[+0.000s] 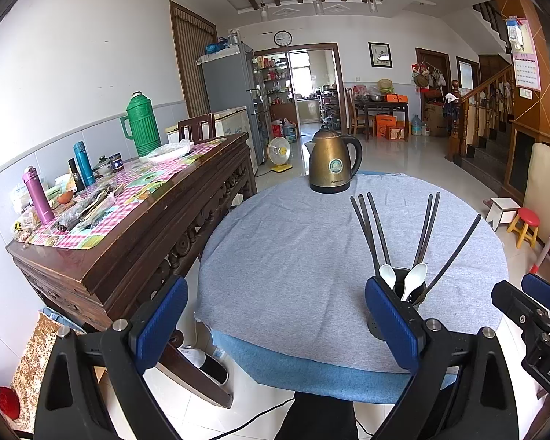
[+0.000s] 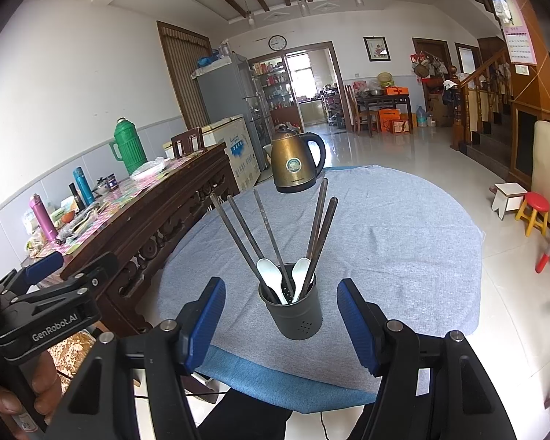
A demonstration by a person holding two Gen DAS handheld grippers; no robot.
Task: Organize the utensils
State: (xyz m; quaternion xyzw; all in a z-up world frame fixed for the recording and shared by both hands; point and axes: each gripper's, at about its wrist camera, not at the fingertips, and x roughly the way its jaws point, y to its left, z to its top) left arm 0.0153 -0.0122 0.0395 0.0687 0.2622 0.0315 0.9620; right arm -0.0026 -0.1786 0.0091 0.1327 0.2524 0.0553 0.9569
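Straight ahead of my right gripper (image 2: 281,321), between the lines of its two blue pads and just beyond their tips, stands the dark holder (image 2: 292,310) on the grey tablecloth (image 2: 403,256), near the table's front edge. Its fingers are apart, with nothing between them and no contact with the holder. My left gripper (image 1: 275,324) is also spread wide and empty; from it the holder (image 1: 392,315) lies off to the right, partly hidden behind its right pad, so I judge the right hand the nearer and better lined up.

The holder stands upright, and the chopsticks (image 2: 271,238) fan upward and away from me, so any pick would have to come along those slanted shafts.

I count one holder, two white spoons (image 2: 271,280) bowl-up inside it, and six dark chopsticks in the left view, though only five are plain in the right view. One brass-coloured kettle (image 2: 297,165) sits at the far side of the table, well apart.
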